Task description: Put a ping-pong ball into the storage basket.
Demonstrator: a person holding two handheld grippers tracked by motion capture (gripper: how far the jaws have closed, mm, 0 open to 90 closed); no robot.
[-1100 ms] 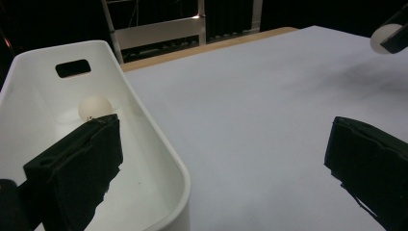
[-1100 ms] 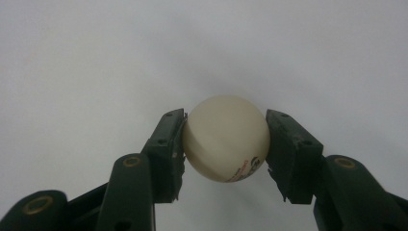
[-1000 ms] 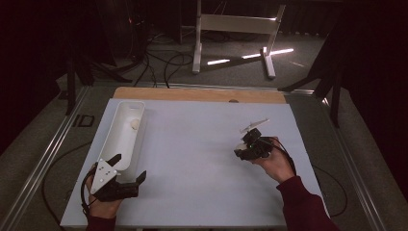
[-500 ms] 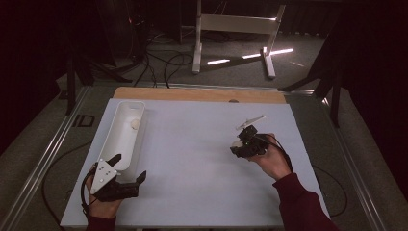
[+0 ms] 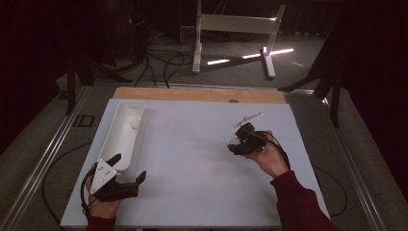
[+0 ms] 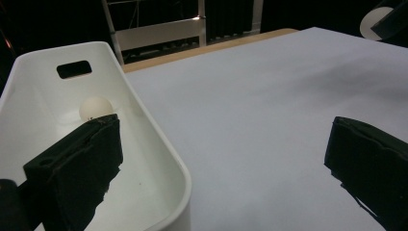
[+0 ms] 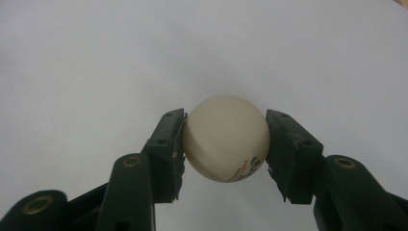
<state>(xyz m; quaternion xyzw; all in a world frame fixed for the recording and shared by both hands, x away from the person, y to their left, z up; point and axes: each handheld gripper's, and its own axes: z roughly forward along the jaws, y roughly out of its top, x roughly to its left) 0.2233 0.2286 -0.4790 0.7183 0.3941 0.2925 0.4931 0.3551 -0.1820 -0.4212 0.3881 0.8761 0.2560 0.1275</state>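
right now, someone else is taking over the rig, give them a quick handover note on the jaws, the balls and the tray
Right gripper: shut on a ball, jaws on both its sides, over the right half of the table.
Left gripper: open, holding nothing, at the near end of the tray; one jaw stands over the tray's inside, the other over the table.
Tray: on the table's left side, with one ball lying near its far end.
Done: one ball in the tray, a second one gripped.
Left: probably carry the gripped ball across to the tray and release it there.

A dim lab or studio: cables [image 5: 159, 67] snake over grey carpet at twelve o'clock, beside a white stand [image 5: 235, 29].
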